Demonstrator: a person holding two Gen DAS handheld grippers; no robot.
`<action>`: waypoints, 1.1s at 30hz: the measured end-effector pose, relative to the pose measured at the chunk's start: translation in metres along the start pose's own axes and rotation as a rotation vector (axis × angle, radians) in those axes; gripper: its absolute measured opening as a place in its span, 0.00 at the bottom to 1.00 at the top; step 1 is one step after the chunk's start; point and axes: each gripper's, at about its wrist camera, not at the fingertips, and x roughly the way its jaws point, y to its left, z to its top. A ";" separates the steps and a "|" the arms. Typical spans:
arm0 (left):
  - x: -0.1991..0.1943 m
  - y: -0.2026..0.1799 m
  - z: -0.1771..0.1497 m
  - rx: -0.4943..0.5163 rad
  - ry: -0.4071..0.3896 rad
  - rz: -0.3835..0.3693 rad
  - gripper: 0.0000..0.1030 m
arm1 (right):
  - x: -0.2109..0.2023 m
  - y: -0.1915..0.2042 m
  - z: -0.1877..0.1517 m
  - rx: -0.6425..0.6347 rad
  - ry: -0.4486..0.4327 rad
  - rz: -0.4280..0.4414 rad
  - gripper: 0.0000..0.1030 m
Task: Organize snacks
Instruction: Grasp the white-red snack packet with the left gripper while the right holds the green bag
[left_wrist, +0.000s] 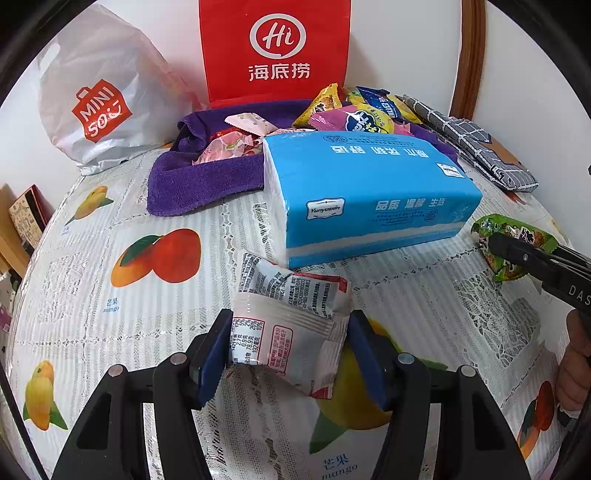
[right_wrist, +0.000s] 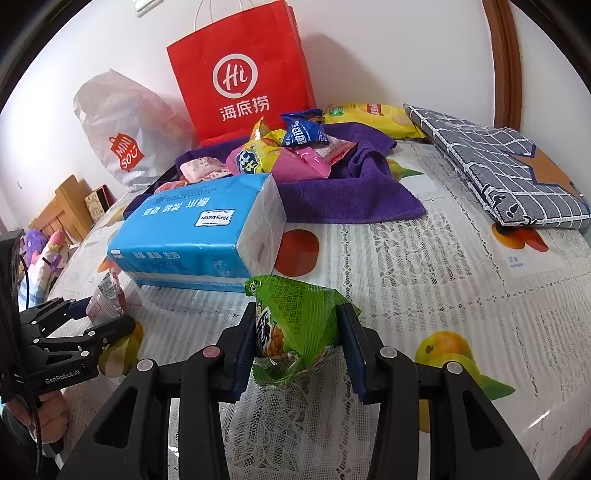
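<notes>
The left gripper (left_wrist: 288, 347) is clamping a white-and-red snack packet (left_wrist: 291, 325) between its blue pads, the packet's lower corner drooping toward the fruit-print tablecloth (left_wrist: 110, 295); whether it is resting on the cloth or lifted clear is hard to judge. The right gripper (right_wrist: 297, 339) is squeezing a green snack packet (right_wrist: 295, 321) at a narrow opening, and its crumpled lower end is partly hiding behind the fingers. Just beyond both is lying a blue tissue pack (left_wrist: 369, 199), which is blocking the near edge of a purple towel (left_wrist: 195, 181) heaped with assorted snack packets (right_wrist: 284, 151), several overlapping so their labels are unreadable. Behind are standing a red paper bag (right_wrist: 243, 81), its top cut off in the left view, and a white plastic bag (left_wrist: 99, 96). A folded checked cloth (right_wrist: 498, 173) is lying at the right, running out of frame.
</notes>
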 end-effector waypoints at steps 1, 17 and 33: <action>0.000 -0.001 0.000 0.001 0.000 0.001 0.59 | 0.000 0.000 0.000 0.000 0.000 -0.001 0.41; 0.000 0.000 0.000 0.003 0.000 -0.002 0.59 | 0.000 0.009 -0.002 -0.040 0.004 -0.017 0.41; -0.003 -0.004 -0.001 0.033 -0.004 -0.005 0.57 | -0.006 0.006 -0.003 -0.013 -0.007 -0.024 0.41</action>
